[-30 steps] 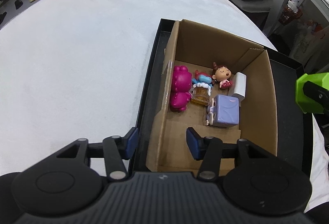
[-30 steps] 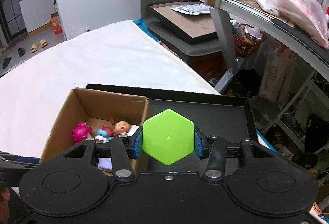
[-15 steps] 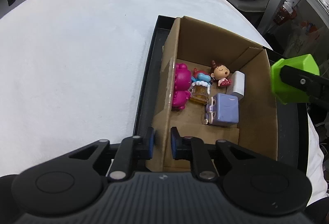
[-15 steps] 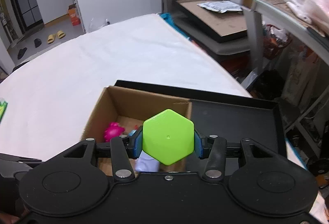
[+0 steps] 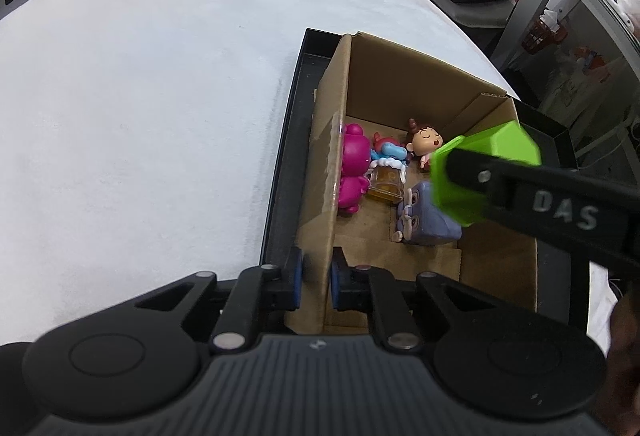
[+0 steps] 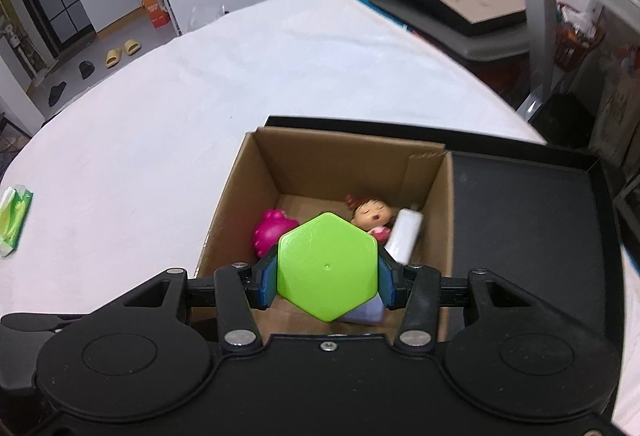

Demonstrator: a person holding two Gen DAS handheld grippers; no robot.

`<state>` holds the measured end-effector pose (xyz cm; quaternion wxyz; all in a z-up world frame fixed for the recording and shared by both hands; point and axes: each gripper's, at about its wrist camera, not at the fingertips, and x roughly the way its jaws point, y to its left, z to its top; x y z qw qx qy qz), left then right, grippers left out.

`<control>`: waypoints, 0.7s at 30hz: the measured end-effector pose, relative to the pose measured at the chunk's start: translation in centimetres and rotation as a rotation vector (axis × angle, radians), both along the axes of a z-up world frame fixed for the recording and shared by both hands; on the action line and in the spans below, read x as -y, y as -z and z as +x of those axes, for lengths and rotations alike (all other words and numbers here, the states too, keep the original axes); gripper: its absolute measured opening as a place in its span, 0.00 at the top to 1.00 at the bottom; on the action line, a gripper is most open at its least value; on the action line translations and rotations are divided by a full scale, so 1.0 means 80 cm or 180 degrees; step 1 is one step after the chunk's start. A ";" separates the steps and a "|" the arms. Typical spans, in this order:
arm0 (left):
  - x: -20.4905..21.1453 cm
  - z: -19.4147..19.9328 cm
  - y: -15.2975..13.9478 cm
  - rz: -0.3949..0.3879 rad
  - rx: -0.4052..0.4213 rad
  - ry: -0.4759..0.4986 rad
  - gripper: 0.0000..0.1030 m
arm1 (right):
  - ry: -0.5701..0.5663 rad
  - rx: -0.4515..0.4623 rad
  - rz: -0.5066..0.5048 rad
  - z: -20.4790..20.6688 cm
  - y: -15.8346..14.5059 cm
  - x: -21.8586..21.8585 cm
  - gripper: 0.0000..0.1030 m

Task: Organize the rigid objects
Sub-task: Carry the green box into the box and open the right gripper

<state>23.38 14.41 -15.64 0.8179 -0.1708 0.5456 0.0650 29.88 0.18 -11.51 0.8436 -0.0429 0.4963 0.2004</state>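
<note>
Left gripper (image 5: 317, 278) now clamped on the near-left wall of the cardboard box (image 5: 326, 172); a second ago its jaws stood wide apart, one either side of that wall. Reads as a bracing hold so the box stays put.

Right gripper (image 6: 327, 283) closed on the green hexagonal block (image 6: 327, 266), pads on two opposite sides. A second ago the block hung outside the box's right wall, over the black tray (image 6: 528, 220); now it sits above the box interior, not touching the floor or the toys.

Inside the box: magenta figure (image 5: 353, 166) against the left wall, girl figurine (image 5: 422, 144) toward the far wall, lilac block toy (image 5: 424, 222) under the green block, white piece (image 6: 405, 234) by the right wall.

Judgement: transfer over the box is done; what remains is lowering and release. Free floor lies at the near side of the box.
</note>
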 end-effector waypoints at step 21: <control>-0.009 0.000 0.002 -0.0144 -0.0004 0.0044 0.86 | -0.0102 -0.0309 -0.0115 0.007 0.041 -0.037 0.54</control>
